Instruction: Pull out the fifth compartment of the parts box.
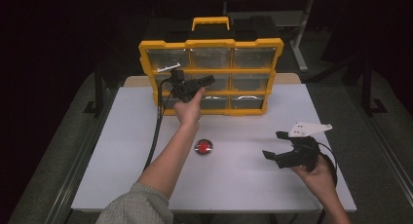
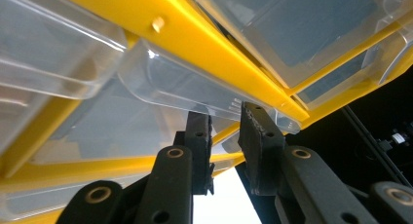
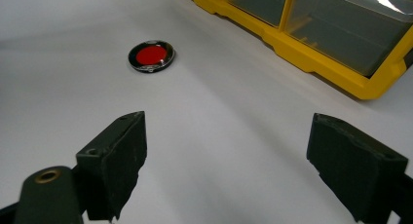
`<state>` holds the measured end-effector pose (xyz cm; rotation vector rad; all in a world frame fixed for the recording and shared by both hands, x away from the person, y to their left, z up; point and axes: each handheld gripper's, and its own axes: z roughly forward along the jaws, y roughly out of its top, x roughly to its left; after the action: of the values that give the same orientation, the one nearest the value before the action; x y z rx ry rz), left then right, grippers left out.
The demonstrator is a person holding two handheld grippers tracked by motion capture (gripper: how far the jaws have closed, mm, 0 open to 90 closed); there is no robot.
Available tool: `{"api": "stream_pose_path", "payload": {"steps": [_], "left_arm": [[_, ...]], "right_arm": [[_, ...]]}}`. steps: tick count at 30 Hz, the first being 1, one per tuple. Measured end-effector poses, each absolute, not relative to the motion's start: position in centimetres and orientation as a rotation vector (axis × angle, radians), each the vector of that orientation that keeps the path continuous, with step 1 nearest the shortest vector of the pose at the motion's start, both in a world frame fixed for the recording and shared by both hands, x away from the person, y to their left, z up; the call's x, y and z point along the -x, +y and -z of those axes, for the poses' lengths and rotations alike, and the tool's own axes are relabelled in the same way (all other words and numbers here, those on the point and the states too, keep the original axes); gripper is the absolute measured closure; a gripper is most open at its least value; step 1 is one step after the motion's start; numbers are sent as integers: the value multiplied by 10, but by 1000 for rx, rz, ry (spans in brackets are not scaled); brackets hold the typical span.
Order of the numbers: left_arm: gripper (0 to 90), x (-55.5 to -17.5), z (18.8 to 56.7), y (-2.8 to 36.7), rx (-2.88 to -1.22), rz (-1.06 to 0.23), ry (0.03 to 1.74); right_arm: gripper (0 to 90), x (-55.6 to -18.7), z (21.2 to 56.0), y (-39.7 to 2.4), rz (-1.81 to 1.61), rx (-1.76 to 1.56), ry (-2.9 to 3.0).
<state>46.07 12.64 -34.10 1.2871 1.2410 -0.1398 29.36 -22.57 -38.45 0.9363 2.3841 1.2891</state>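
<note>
Dark room; a white tabletop stands in front of me, with black floor and table legs beyond it. At the far edge of the tabletop a yellow organiser stands upright, its clear drawers facing me in rows of three, a yellow handle on top.

My left tool is raised to the middle row of the organiser, at its left and centre drawers. In the left gripper view its jaws are drawn close together and the lip of a clear drawer sits between the pads; the pads meet the lip's lower edge. State: clenched on the drawer lip. The drawer front is tilted out from the yellow frame.

My right tool rests low over the right side of the tabletop, near the front edge. State: released, jaws wide apart, nothing between them.

A small red disc with a dark rim lies flat on the tabletop, between my two hands, well apart from both tools
</note>
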Motion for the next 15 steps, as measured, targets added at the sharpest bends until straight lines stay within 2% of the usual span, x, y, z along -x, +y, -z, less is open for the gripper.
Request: {"api": "stream_pose_path", "payload": {"steps": [15], "left_arm": [[781,-450,350,130,-1134,171,1268]], "right_arm": [[138,-294,387,-226,-1291,-936,2389]]}}
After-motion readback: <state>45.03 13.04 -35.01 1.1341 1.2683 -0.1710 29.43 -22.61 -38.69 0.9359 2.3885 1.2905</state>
